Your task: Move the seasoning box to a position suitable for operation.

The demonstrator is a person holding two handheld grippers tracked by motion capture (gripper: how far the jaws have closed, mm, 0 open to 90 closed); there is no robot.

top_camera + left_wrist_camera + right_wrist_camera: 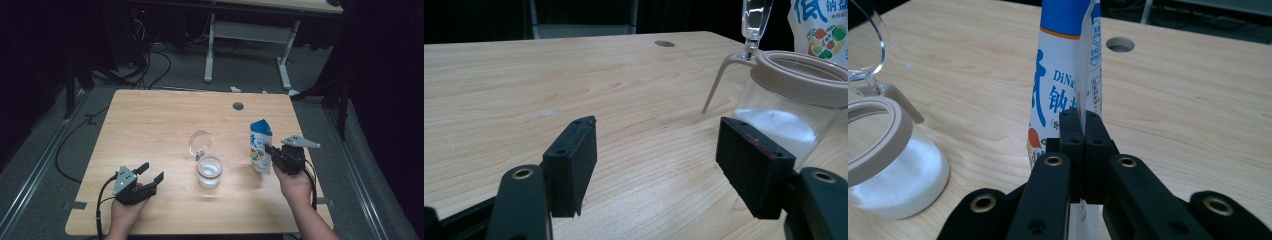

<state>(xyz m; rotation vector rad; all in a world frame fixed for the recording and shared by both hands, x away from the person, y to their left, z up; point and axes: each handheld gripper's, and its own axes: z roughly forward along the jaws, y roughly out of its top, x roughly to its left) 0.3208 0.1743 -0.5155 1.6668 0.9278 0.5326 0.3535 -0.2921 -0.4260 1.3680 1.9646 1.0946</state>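
Left gripper [145,176] sits at about 7 o'clock, held low in the left hand [125,212], fingers [572,165] spread wide apart with nothing between them. Right gripper [270,150] is over at 4 o'clock in the right hand [295,187], fingers [1072,142] pinched tight together.

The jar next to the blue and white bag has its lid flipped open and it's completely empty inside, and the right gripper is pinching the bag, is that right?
Not quite: the jar isn't empty. The left gripper view shows white powder lying in its bottom. The rest holds: its clear lid stands flipped open, and the right gripper is shut on the edge of the blue and white bag beside it.
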